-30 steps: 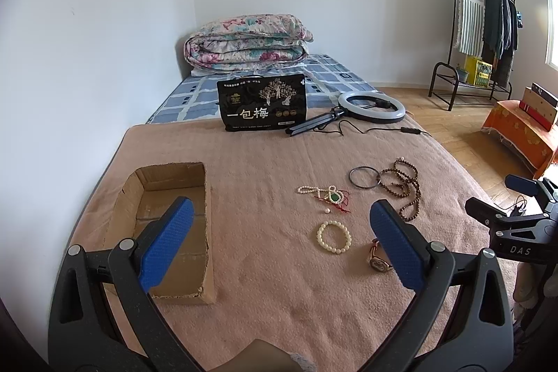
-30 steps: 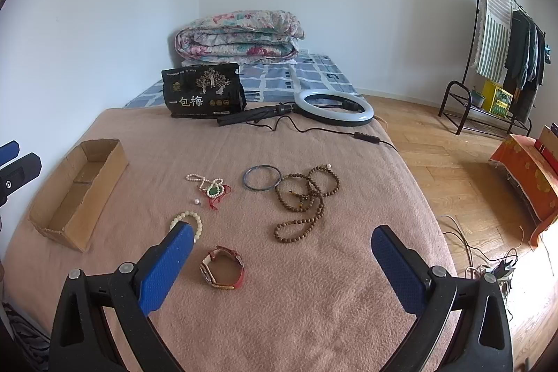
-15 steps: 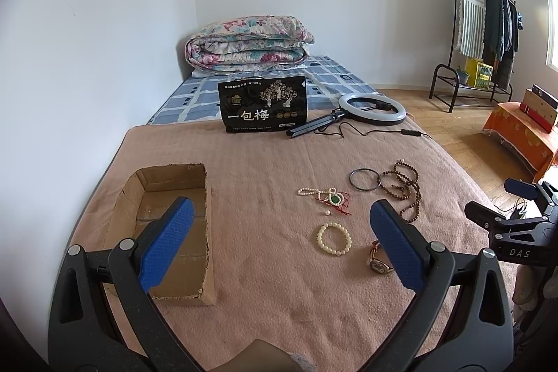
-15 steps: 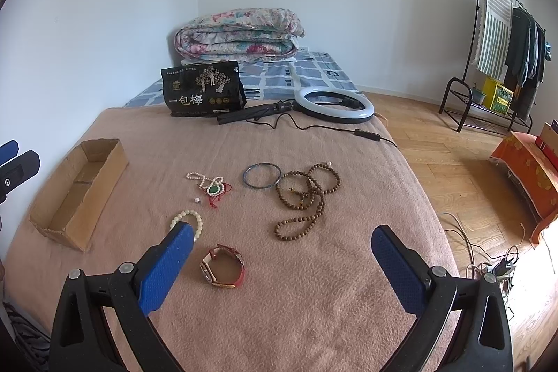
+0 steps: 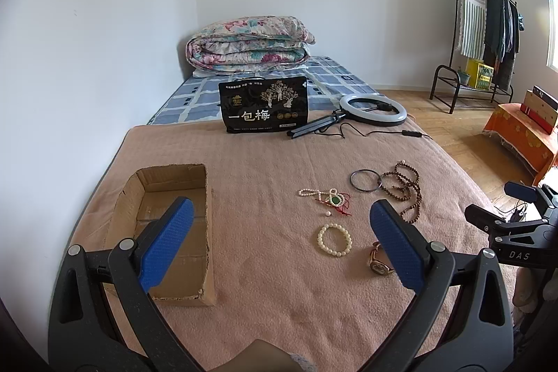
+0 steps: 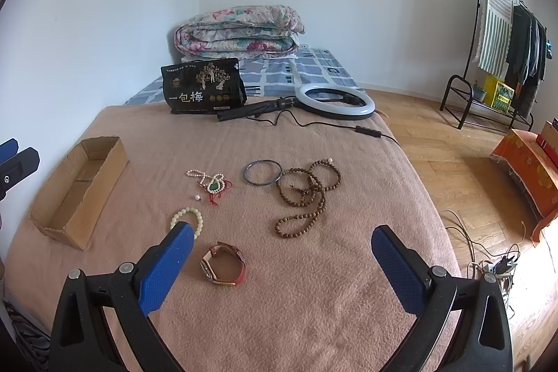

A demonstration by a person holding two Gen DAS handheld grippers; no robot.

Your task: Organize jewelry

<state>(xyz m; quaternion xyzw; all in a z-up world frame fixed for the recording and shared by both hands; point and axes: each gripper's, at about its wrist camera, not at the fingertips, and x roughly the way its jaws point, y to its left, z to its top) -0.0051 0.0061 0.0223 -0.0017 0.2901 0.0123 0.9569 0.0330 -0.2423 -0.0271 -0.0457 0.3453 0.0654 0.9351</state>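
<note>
Jewelry lies spread on a pink blanket (image 6: 314, 284): a red-strap watch (image 6: 223, 267), a cream bead bracelet (image 6: 186, 218), a pearl necklace with a green pendant (image 6: 209, 181), a dark bangle (image 6: 262, 173) and brown wooden beads (image 6: 307, 194). An empty cardboard box (image 5: 167, 232) sits at the left. My left gripper (image 5: 279, 232) hovers open near the box. My right gripper (image 6: 282, 250) is open above the blanket, with the watch just inside its left finger. In the left wrist view I also see the bracelet (image 5: 334, 239), the watch (image 5: 378, 262) and the bangle (image 5: 364, 180).
A black snack bag (image 6: 204, 86), a ring light (image 6: 334, 101) with its cable, and a folded floral quilt (image 6: 239, 31) lie at the far end. A clothes rack (image 6: 502, 33) and an orange-covered bench (image 6: 530, 162) stand on the wooden floor at right.
Both views have shifted only slightly; the jewelry and box lie where they were. Both grippers stay open.
</note>
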